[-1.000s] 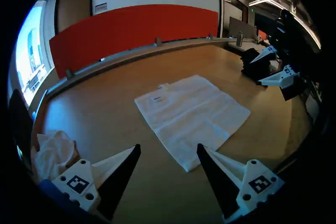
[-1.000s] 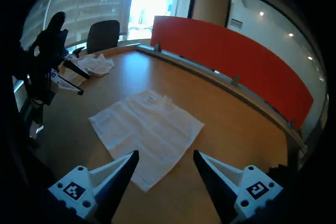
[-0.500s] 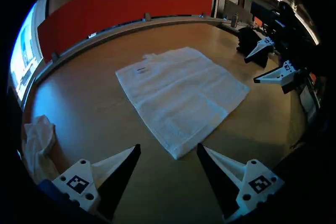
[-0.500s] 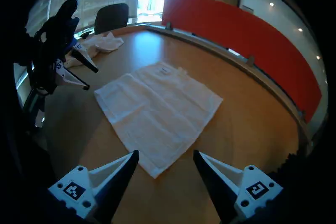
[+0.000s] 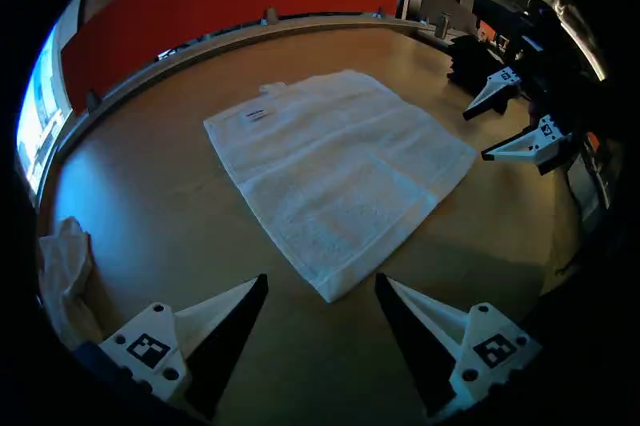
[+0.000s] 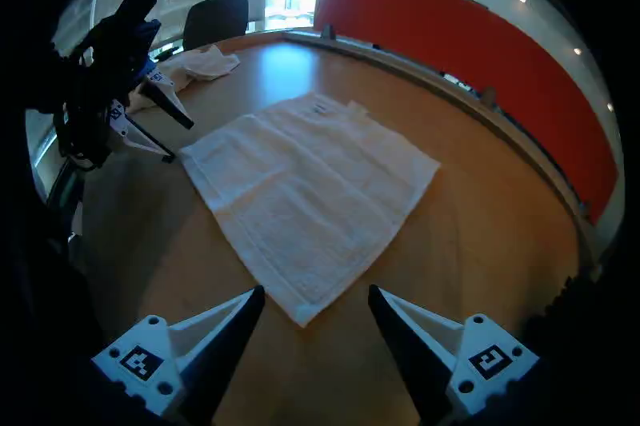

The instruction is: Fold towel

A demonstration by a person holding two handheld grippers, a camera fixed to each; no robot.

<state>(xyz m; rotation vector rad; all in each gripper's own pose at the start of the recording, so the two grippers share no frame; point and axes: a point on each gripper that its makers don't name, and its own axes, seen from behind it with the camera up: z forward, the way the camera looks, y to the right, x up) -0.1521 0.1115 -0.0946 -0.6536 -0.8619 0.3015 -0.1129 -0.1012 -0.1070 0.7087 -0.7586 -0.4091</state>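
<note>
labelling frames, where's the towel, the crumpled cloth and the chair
towel (image 5: 336,162), left gripper view, centre of the fabric
crumpled cloth (image 6: 204,65), right gripper view, its middle
chair (image 6: 214,20), right gripper view, backrest

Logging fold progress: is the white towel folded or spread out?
Spread out: the towel lies flat on the table, four corners showing, no edge turned over.

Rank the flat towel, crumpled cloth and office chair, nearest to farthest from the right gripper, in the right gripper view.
1. Flat towel, straight ahead of the right gripper.
2. Crumpled cloth, far left on the table.
3. Office chair, behind the cloth, past the table edge.
</note>
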